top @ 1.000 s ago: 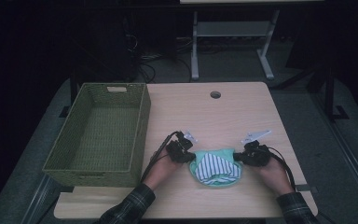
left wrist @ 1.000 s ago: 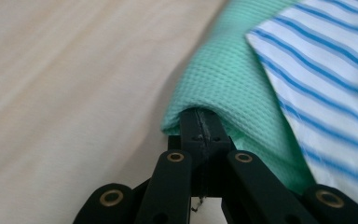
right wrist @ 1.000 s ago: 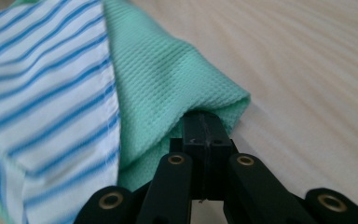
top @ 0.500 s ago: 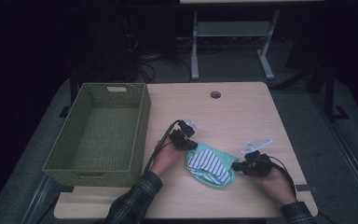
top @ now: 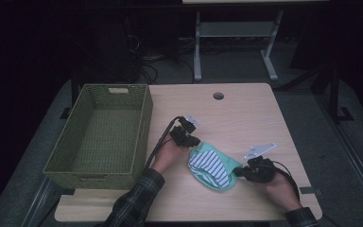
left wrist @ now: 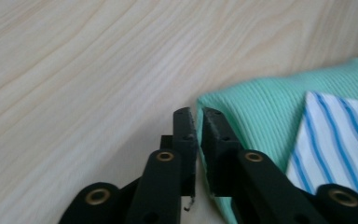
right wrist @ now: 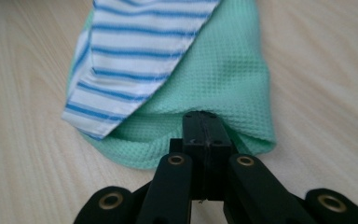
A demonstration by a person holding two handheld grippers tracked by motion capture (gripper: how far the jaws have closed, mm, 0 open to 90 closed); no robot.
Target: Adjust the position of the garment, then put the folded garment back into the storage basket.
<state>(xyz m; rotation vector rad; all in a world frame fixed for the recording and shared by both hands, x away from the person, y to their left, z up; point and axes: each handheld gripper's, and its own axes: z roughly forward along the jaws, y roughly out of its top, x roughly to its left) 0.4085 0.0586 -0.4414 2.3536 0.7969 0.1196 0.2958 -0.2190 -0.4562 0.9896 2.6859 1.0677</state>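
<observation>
Folded mint-green cloth shows a blue-striped white side.

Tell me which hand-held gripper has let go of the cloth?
The left hand-held gripper: a slit shows between its jaws beside the green cloth edge, having just opened. The right hand-held gripper is clamped on it.
</observation>
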